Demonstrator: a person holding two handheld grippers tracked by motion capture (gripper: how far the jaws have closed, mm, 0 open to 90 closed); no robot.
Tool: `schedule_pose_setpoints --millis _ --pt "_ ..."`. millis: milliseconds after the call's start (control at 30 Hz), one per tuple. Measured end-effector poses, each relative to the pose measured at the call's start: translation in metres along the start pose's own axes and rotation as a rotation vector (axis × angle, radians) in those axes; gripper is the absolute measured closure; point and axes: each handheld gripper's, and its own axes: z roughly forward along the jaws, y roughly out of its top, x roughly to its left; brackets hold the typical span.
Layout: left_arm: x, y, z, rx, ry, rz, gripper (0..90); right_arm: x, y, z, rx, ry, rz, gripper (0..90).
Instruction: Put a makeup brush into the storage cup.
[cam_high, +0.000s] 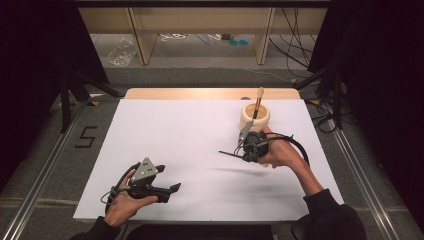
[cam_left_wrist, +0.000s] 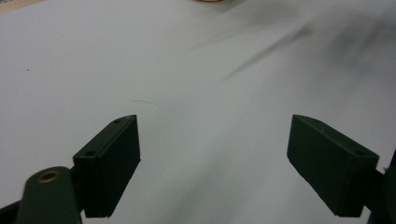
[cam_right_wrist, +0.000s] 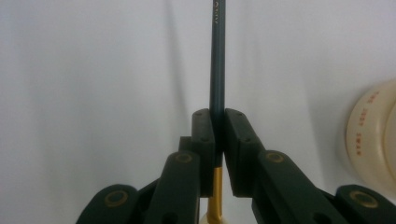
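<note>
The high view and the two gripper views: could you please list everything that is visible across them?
Table: one, white top with a wooden far edge, centre of the high view.
Holder cup: one, cream, far right part of the table, just beyond the right gripper.
Brush in the cup: one, wooden handle with a pale tip, standing up out of the cup.
Held brush: one, dark blue-green handle with a gold ferrule, clamped between the right gripper's fingers.
Plastic bag: one, clear, on the floor beyond the table.
Left gripper: one, black, near left of the table, fingers wide apart.
Right gripper: one, black, shut on the held brush.
</note>
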Motion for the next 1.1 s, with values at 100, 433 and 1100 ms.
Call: schedule_pose_setpoints --millis 100,433,1100 --pt "0.002 0.001 0.001 0.006 -0.006 0.008 17.0 0.006 0.006 -0.006 -0.023 0.003 -0.021 83.3" --pt "0.002 0.012 0.010 0.013 -0.090 0.030 18.9 0.024 0.027 -0.015 -0.054 -0.016 -0.134 83.3" --pt "-0.002 0.048 0.036 0.149 -0.237 0.120 45.2 0.059 0.059 0.001 -0.047 0.060 -0.245 83.3"
